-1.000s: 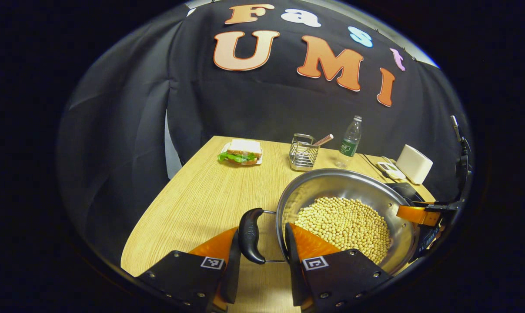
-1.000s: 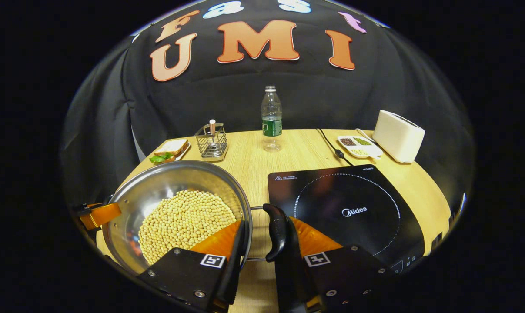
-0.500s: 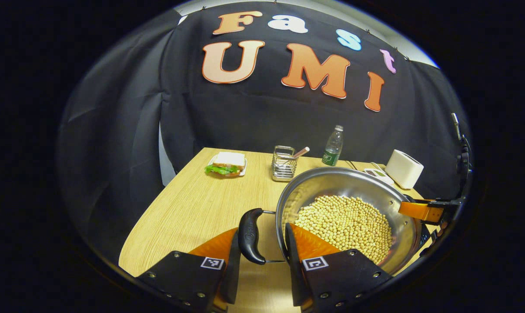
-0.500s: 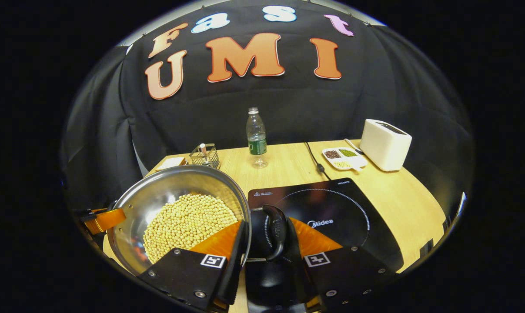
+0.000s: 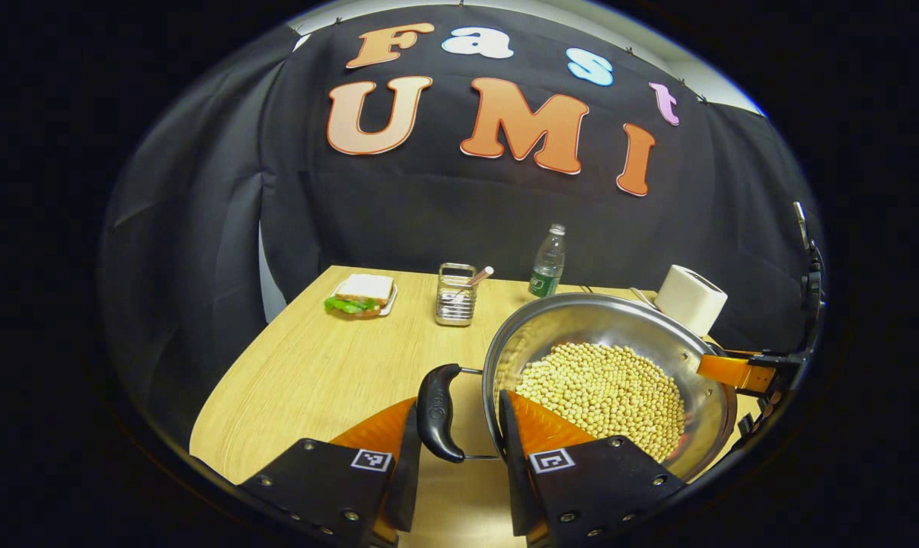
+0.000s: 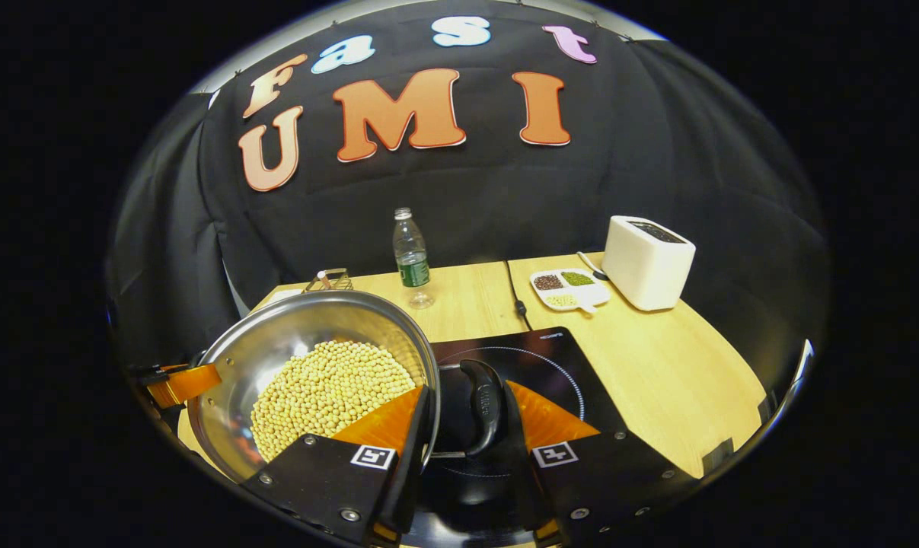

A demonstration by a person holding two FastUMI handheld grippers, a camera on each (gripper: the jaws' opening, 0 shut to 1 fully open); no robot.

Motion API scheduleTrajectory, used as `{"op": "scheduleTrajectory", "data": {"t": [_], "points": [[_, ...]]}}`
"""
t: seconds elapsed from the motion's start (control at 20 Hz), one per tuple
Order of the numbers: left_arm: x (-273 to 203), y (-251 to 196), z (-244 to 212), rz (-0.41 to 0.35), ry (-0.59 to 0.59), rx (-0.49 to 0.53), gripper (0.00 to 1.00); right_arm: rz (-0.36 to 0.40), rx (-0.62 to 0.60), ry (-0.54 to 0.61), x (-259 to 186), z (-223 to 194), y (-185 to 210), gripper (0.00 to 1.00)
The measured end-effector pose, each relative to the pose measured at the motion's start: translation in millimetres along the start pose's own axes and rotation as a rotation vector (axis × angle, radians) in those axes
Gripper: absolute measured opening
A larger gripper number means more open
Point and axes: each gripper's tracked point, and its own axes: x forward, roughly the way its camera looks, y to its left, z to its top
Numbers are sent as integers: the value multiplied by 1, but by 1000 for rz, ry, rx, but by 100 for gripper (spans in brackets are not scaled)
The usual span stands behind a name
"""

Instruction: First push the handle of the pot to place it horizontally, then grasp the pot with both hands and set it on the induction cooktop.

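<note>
— Where is there room to pass?
— Over the bare bench (image 5: 314, 373) on the left.
— What stands in the way?
— The bottle (image 6: 412, 257), toaster (image 6: 647, 261) and small dish (image 6: 569, 288) near the back.

Each hand-held gripper (image 5: 455, 426) (image 6: 467, 430) has black angular finger plates studded with silver screws, and each plate carries a small square black-and-white marker tag
</note>
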Motion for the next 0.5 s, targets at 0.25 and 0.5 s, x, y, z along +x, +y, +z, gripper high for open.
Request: {"op": "scheduleTrajectory", "data": {"t": [0.25, 0.5], "points": [[9, -45, 3, -31, 6, 21, 50, -30, 28, 0, -1, 4, -43, 51], [26, -89, -3, -67, 36, 23, 51, -66, 48, 0, 1, 5, -85, 51]]}}
